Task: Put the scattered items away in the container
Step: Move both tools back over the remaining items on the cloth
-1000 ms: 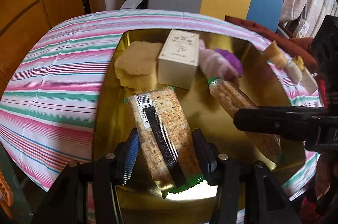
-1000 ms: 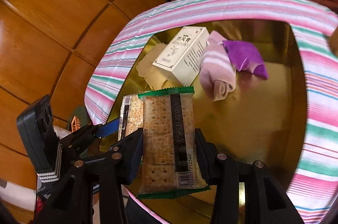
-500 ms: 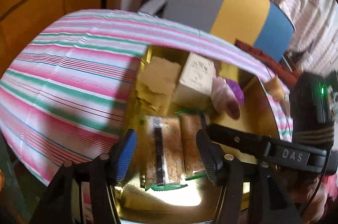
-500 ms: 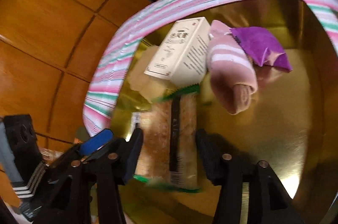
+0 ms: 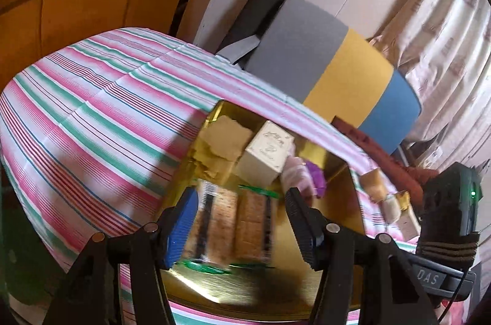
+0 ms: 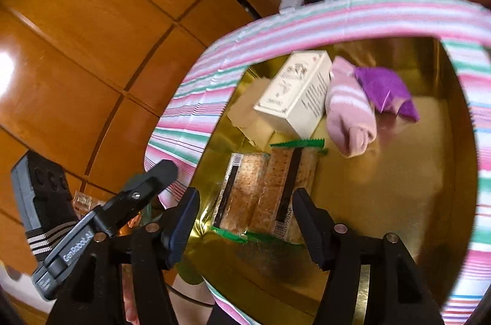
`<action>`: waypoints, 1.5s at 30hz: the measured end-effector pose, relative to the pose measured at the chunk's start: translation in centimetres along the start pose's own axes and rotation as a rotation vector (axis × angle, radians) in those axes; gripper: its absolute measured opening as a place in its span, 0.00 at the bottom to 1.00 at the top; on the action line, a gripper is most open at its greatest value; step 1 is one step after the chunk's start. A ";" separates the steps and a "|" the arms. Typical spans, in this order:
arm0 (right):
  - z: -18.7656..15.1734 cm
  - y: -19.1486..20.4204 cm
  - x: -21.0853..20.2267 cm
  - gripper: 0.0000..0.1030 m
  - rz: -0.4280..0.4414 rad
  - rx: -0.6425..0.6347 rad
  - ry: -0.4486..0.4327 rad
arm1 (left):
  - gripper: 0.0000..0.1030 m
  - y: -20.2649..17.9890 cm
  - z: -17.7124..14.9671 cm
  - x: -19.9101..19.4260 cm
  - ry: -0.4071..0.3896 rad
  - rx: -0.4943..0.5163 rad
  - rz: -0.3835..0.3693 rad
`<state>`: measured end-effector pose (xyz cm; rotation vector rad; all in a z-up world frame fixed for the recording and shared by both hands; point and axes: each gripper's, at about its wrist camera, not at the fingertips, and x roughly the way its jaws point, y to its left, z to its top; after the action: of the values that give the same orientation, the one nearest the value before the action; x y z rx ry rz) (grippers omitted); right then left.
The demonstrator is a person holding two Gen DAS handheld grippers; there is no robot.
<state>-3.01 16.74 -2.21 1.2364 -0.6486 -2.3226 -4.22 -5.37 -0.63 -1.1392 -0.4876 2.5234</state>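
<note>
Beyond the gold tray point(image 5: 346, 171), only the left view shows scattered items point(image 5: 386, 196); both claws gape, ungrasping.

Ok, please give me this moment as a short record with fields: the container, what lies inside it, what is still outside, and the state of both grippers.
container: shiny gold metal tray on the pink, green and white striped tablecloth
inside, near edge: two clear cracker packets with green ends, side by side
inside, far part: cream cardboard box, pink striped sock, purple cloth, beige pieces
outside: small items on the tablecloth beyond the tray's right rim, too blurred to name
left gripper: open, empty
right gripper: open, empty
</note>
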 end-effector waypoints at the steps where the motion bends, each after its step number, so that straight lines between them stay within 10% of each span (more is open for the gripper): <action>1: 0.0 0.2 -0.8 0.62 -0.014 -0.023 -0.020 | 0.58 -0.4 -0.2 0.0 -0.003 0.000 -0.013; 13: -1.0 -3.3 -9.6 0.67 -0.113 -0.029 -0.146 | 0.59 -7.5 -3.6 1.5 0.066 0.103 -0.112; 30: -8.8 -24.7 -30.3 0.85 -0.676 0.511 -0.168 | 0.59 -19.0 -9.1 2.9 0.192 0.322 -0.308; 37: -10.7 -28.7 -28.9 0.87 -0.542 0.686 -0.110 | 0.59 -20.0 -10.8 3.1 0.233 0.340 -0.320; 42: -8.5 -24.8 -25.3 0.87 -0.315 0.478 -0.118 | 0.59 -19.7 -10.9 3.0 0.233 0.331 -0.310; 45: -7.7 -22.7 -25.7 0.87 -0.323 0.366 -0.155 | 0.59 -19.8 -11.0 2.9 0.233 0.329 -0.315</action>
<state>13.22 47.93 -2.61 1.4148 -1.0316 -2.6691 5.36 15.30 -0.76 -1.1113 -0.1654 2.0737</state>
